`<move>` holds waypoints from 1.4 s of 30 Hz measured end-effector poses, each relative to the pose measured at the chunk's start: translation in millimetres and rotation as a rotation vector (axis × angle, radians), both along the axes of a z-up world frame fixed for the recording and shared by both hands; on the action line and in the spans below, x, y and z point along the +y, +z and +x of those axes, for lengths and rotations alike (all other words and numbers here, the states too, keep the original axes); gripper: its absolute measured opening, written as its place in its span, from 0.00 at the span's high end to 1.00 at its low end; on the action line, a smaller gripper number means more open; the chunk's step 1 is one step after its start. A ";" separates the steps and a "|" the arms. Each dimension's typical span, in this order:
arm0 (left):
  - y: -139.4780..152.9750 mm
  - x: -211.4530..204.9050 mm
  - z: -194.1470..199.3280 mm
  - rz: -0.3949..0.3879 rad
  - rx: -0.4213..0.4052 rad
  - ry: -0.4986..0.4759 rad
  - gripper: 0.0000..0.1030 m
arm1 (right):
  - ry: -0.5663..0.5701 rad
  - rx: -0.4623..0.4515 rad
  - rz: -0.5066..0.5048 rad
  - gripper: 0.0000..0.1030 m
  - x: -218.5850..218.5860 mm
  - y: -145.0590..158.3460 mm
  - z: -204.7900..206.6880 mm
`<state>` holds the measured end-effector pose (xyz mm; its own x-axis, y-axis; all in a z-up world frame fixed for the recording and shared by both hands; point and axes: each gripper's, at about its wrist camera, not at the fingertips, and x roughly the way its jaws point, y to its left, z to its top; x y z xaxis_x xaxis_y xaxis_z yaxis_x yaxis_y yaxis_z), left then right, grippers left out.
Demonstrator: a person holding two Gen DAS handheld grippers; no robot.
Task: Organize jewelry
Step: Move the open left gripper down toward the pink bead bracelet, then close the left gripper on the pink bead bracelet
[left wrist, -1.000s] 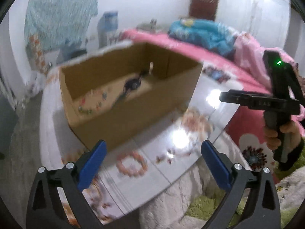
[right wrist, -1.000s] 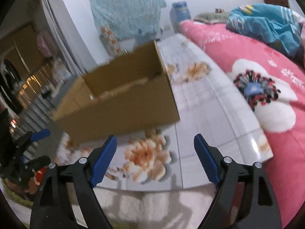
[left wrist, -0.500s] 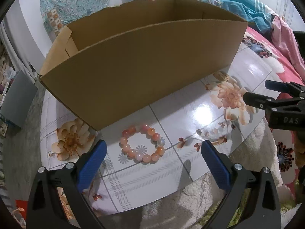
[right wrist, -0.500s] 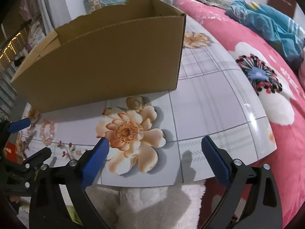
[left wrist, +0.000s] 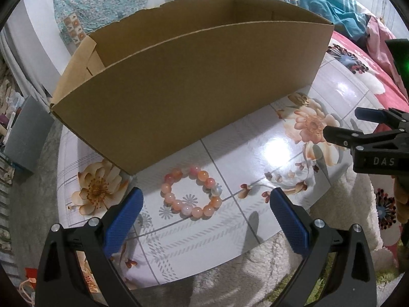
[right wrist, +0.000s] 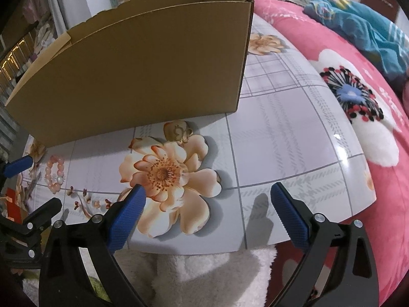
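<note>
Still outside the cardboard box (left wrist: 194, 81), a beaded bracelet (left wrist: 191, 193) lies on the bench (left wrist: 255, 158), framed by the spread, empty left gripper (left wrist: 204, 212); the right gripper (right wrist: 207, 209) also gapes, unladen.

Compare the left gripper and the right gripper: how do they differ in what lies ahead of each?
The left gripper has the pink bead bracelet between its fingertips; the right gripper faces only a printed flower on the table. Both are open and empty, near the cardboard box.
</note>
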<state>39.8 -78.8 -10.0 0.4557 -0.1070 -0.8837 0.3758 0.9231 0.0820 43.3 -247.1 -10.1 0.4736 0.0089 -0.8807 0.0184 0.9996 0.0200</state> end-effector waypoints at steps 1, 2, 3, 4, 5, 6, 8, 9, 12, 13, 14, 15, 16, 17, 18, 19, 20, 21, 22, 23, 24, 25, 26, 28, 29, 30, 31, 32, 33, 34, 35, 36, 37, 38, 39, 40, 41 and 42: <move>-0.1 1.1 -0.2 0.000 0.000 0.002 0.05 | 0.000 0.000 0.000 0.09 1.4 0.1 0.4; 0.0 2.2 -0.4 0.000 -0.001 0.004 0.05 | 0.002 -0.001 0.000 0.09 1.8 0.4 1.0; 0.3 3.9 -0.7 0.000 -0.002 0.005 0.05 | 0.003 -0.002 0.001 0.09 2.1 0.9 1.3; 0.2 5.1 -0.5 0.001 -0.002 0.007 0.05 | 0.004 -0.002 0.001 0.09 2.7 1.2 2.1; 0.2 5.9 -0.3 0.001 -0.003 0.009 0.05 | 0.005 -0.003 0.001 0.09 3.2 1.8 1.4; 0.4 7.0 -0.3 0.001 -0.003 0.011 0.05 | 0.005 -0.004 0.001 0.09 3.7 2.0 1.6; 0.4 7.4 0.4 -0.001 -0.003 0.013 0.05 | 0.007 -0.004 0.001 0.09 4.6 2.1 2.4; 0.2 7.7 0.3 -0.001 -0.003 0.014 0.05 | 0.006 -0.004 0.001 0.09 4.7 2.1 1.8; -0.3 8.5 1.3 -0.002 -0.002 0.017 0.05 | 0.007 -0.002 0.004 0.09 4.6 2.0 1.2; -0.4 8.2 1.3 -0.001 -0.003 0.016 0.05 | 0.008 -0.003 0.004 0.09 5.8 2.2 0.5; -0.5 8.0 1.2 -0.001 -0.003 0.015 0.05 | 0.008 -0.004 0.004 0.09 5.7 2.1 1.4; -0.8 8.0 1.4 0.000 -0.004 0.014 0.05 | 0.009 -0.005 0.004 0.09 5.9 2.4 1.4; -1.1 7.7 1.4 0.003 -0.005 0.012 0.05 | 0.008 -0.005 0.004 0.09 5.7 2.3 1.2; -1.5 7.5 1.6 0.005 -0.005 0.011 0.05 | 0.007 -0.006 0.005 0.09 5.8 2.6 1.2; -1.7 7.7 1.6 0.005 -0.005 0.010 0.05 | 0.006 -0.006 0.006 0.09 6.2 3.1 1.1; -1.9 7.9 1.7 0.005 -0.005 0.008 0.05 | 0.005 -0.007 0.008 0.09 5.3 2.9 1.0; -2.4 8.1 1.7 0.005 -0.006 0.007 0.05 | 0.003 -0.008 0.011 0.09 4.8 3.2 0.9; -2.6 8.3 1.8 0.004 -0.008 0.004 0.05 | 0.003 -0.009 0.013 0.09 4.2 3.1 1.1; -2.8 8.7 1.5 -0.001 -0.010 -0.002 0.05 | 0.003 -0.013 0.020 0.09 3.4 3.7 1.0; -2.9 8.2 0.9 -0.004 -0.011 -0.007 0.05 | 0.005 -0.016 0.028 0.09 2.8 3.7 0.8; -2.8 8.6 0.5 -0.006 -0.014 -0.011 0.05 | 0.006 -0.020 0.040 0.09 0.3 3.8 0.8; -2.5 9.4 0.5 -0.012 -0.018 -0.018 0.06 | 0.007 -0.026 0.058 0.09 -1.9 4.9 0.6; -0.4 11.5 -2.1 -0.039 -0.032 -0.032 0.06 | 0.007 -0.035 0.081 0.09 -4.4 6.8 0.0; 6.3 19.3 -8.9 -0.120 -0.070 -0.067 0.06 | 0.010 -0.055 0.119 0.09 -9.8 10.5 -1.1; 8.8 23.1 -12.1 -0.156 -0.083 -0.082 0.06 | 0.012 -0.063 0.136 0.09 -11.6 12.4 -1.9; 10.8 26.8 -15.0 -0.190 -0.094 -0.097 0.07 | 0.014 -0.078 0.154 0.09 -14.0 15.0 -3.5; 12.3 30.8 -17.6 -0.221 -0.103 -0.112 0.12 | 0.013 -0.089 0.163 0.09 -14.8 16.6 -4.6; 12.4 32.4 -18.7 -0.232 -0.104 -0.121 0.16 | 0.013 -0.101 0.173 0.09 -16.1 18.2 -5.5; 11.9 33.6 -19.3 -0.240 -0.103 -0.129 0.23 | 0.011 -0.110 0.181 0.09 -17.2 19.5 -6.3; 11.2 34.4 -19.2 -0.244 -0.099 -0.137 0.31 | 0.009 -0.119 0.187 0.10 -17.2 21.2 -7.8; 9.6 34.5 -18.1 -0.244 -0.091 -0.143 0.39 | 0.010 -0.125 0.192 0.12 -17.7 22.0 -8.3; 7.1 33.9 -15.3 -0.239 -0.077 -0.144 0.42 | 0.011 -0.131 0.196 0.13 -17.7 22.6 -8.7; 5.5 33.1 -14.0 -0.239 -0.070 -0.147 0.49 | 0.012 -0.135 0.197 0.14 -17.9 23.0 -9.2; 4.4 32.6 -13.3 -0.242 -0.062 -0.153 0.53 | 0.013 -0.137 0.197 0.14 -17.6 23.3 -8.8; 2.9 31.9 -12.2 -0.240 -0.057 -0.157 0.54 | 0.013 -0.138 0.196 0.15 -16.8 23.2 -8.9; 0.5 30.9 -10.6 -0.224 -0.051 -0.155 0.57 | 0.014 -0.138 0.194 0.16 -16.6 23.1 -8.9; -1.8 30.7 -8.1 -0.213 -0.041 -0.151 0.60 | 0.015 -0.139 0.195 0.17 -16.5 23.0 -9.0; -2.8 30.7 -4.5 -0.208 -0.028 -0.146 0.62 | 0.015 -0.142 0.198 0.17 -16.5 22.8 -9.3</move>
<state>35.3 -48.1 -12.8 0.4464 -0.3516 -0.8229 0.5066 0.8573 -0.0915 34.0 -263.6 12.7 0.5913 0.1822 -0.7856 -0.0131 0.9762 0.2166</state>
